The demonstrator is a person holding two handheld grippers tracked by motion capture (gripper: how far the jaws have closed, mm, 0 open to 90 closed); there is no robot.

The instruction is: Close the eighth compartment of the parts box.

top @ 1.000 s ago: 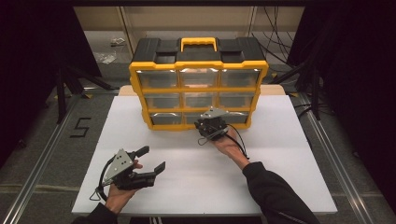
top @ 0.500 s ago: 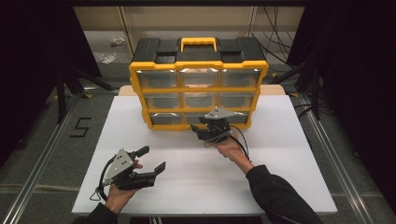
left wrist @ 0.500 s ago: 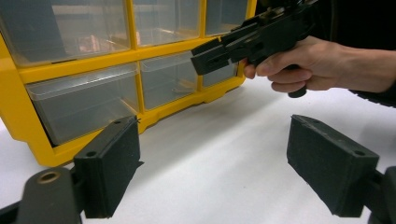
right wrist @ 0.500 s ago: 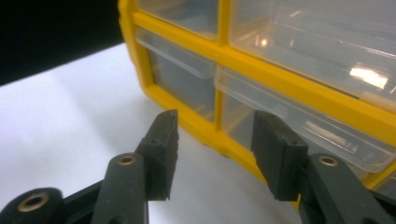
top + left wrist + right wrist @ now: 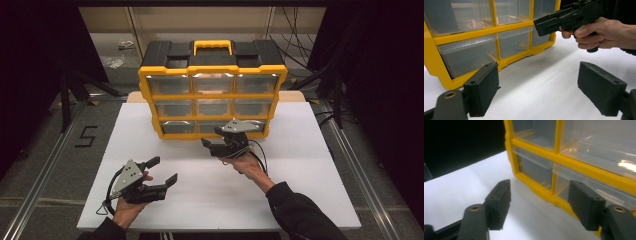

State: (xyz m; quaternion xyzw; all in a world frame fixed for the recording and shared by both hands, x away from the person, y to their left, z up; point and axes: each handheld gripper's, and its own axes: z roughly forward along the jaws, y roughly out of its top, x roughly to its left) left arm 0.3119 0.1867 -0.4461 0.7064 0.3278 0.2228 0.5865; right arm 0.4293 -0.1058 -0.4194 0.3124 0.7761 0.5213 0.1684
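A white table (image 5: pixel 300 200) takes up most of the space in front of the person, with dark floor and metal rails to either side. Standing upright toward its far edge is the yellow drawer cabinet (image 5: pixel 212 87), black on top with a yellow carry handle (image 5: pixel 213 46), its front a grid of clear plastic drawers, three across and three down. The bottom middle drawer (image 5: pixel 212 126) sits flush with its neighbours, closed like all the others.

Just in front of that bottom row, the right gripper (image 5: pixel 214 138) hangs a little above the tabletop, its nose turned toward the left end of the cabinet. Its jaws have just been opening and now stand apart with nothing between them; the right gripper view shows bare table and the cabinet's yellow lower frame through the gap.

Well apart, near the table's front left, the left gripper (image 5: pixel 165 171) rests low in the hand, jaws spread wide and empty, aimed toward the cabinet. Only open tabletop lies between it and the drawers.
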